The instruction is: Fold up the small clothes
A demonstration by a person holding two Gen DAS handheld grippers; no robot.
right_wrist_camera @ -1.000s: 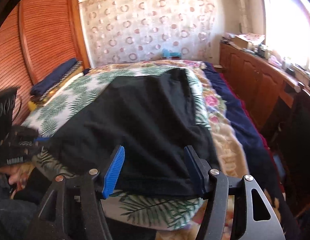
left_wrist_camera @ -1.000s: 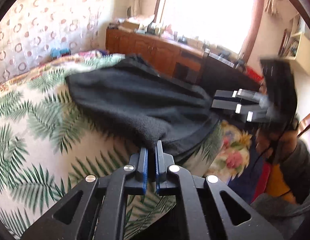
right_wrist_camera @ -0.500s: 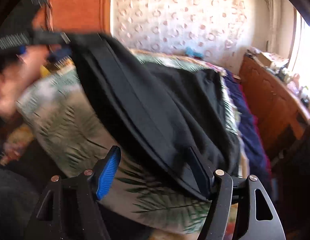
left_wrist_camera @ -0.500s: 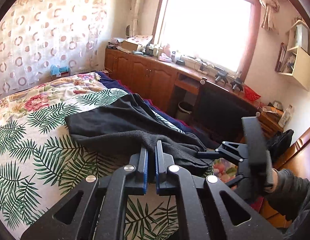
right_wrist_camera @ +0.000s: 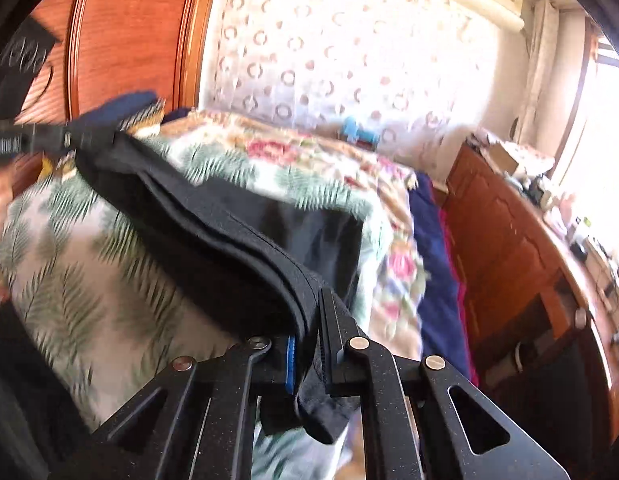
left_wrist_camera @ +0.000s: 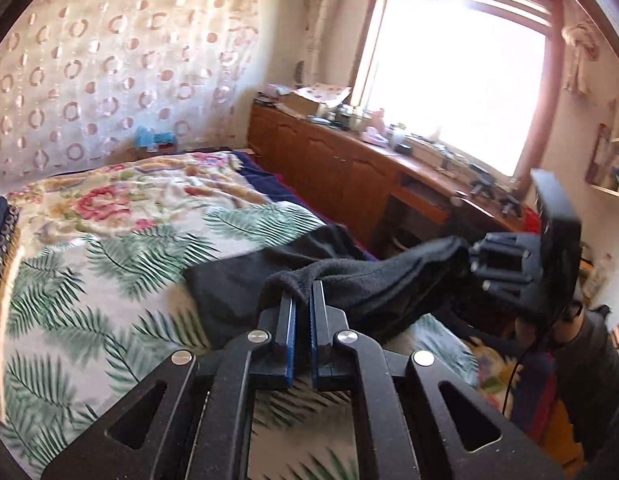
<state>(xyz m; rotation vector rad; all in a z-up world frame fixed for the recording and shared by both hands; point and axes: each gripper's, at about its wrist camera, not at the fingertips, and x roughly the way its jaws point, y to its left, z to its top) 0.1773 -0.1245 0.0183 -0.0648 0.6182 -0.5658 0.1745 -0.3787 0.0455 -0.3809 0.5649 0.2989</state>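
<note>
Left wrist view: you have the black garment point(left_wrist_camera: 349, 280) strung between both claws over the bed point(left_wrist_camera: 109, 248).
Your left claw point(left_wrist_camera: 302, 300) pinches only a small tuft of hem, and your right claw point(right_wrist_camera: 309, 320) is pressed together on the other edge; pull them further apart and I judge the tuft slips free, dropping that corner and skewing the fold.

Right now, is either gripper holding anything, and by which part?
Both hold the black garment. The left gripper is shut on a bunched edge near one end; the right gripper is shut on the layered hem at the other end.
</note>
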